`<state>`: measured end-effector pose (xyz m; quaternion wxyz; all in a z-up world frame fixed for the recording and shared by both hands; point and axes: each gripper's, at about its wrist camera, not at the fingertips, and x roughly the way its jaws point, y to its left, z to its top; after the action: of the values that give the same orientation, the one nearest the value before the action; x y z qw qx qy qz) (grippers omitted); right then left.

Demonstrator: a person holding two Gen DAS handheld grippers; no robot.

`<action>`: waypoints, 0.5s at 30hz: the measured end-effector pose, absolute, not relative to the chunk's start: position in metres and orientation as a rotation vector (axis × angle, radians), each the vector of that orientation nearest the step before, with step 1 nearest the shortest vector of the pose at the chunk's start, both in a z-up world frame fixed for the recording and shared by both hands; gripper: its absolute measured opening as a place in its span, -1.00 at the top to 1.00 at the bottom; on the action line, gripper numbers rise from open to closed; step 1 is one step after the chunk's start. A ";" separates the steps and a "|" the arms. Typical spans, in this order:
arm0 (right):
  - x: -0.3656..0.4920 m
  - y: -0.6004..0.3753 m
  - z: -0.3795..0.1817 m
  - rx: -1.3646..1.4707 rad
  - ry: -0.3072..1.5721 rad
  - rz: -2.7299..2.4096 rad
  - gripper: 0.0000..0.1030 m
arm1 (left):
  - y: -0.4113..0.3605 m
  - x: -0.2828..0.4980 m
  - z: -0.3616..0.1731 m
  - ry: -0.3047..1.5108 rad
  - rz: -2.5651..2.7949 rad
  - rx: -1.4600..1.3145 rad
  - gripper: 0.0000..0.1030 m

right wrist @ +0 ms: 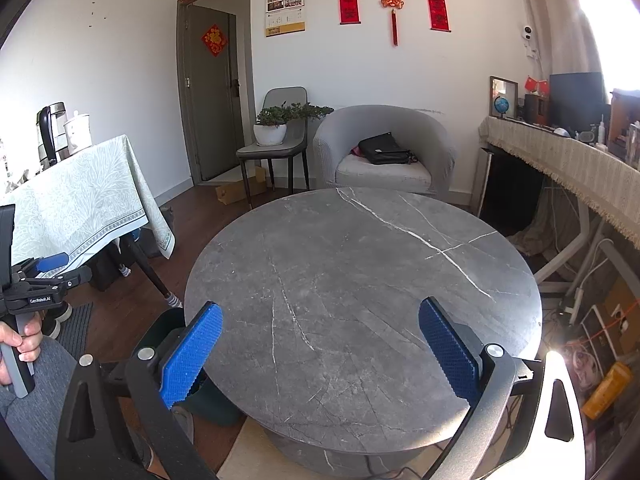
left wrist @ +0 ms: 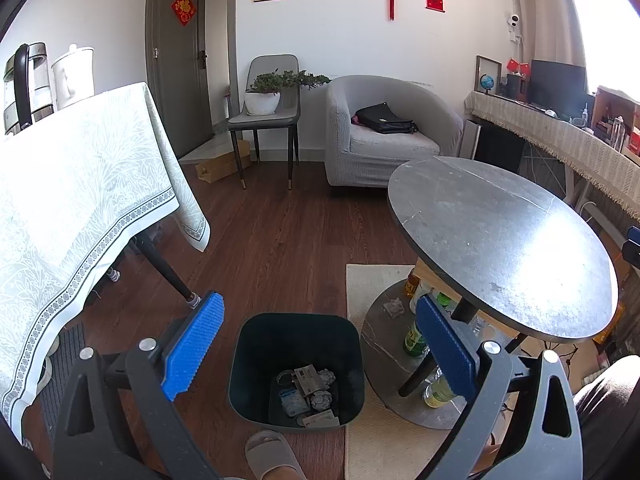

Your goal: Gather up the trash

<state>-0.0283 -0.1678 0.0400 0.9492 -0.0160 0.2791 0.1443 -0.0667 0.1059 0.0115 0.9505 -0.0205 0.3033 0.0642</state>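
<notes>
— Where do we stand with the trash?

— We judge we are at the tail of a drop, or between pickups. Our left hand-held gripper (left wrist: 318,344) hangs over the dark bin (left wrist: 297,372) at the lower centre of the left wrist view, its blue pads spread wide with nothing between them. Crumpled paper and wrappers (left wrist: 308,394) already lie at the bottom of the bin.

— And the right one?

— The right hand-held gripper (right wrist: 320,350) hovers above the round grey surface (right wrist: 360,300) that fills the middle of its view, fingers apart and empty too. That top looks bare (only pale veins in the stone, as far as we can tell).

— So what is left to collect?

— Hard to say from here. On the lower shelf under the round surface, at the lower right of the left wrist view, we see a small crumpled grey scrap (left wrist: 394,306) beside some bottles (left wrist: 414,338); it may be trash, though we cannot be sure. The cloth-covered table (left wrist: 80,200) at the left shows no litter on the part we see.

— Next move, then?

— We think it calls for a search first: sweep both cameras for leftovers, then bring an open gripper low under the rim toward that scrap without knocking the bottles.
</notes>
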 end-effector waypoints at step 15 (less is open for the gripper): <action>-0.028 -0.169 0.041 -0.023 0.568 0.293 -0.93 | 0.107 -0.067 0.011 0.616 0.127 -0.047 -0.91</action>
<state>-0.0283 -0.1688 0.0411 0.9493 -0.0114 0.2793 0.1439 -0.0671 0.1070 0.0112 0.9507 -0.0231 0.3030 0.0623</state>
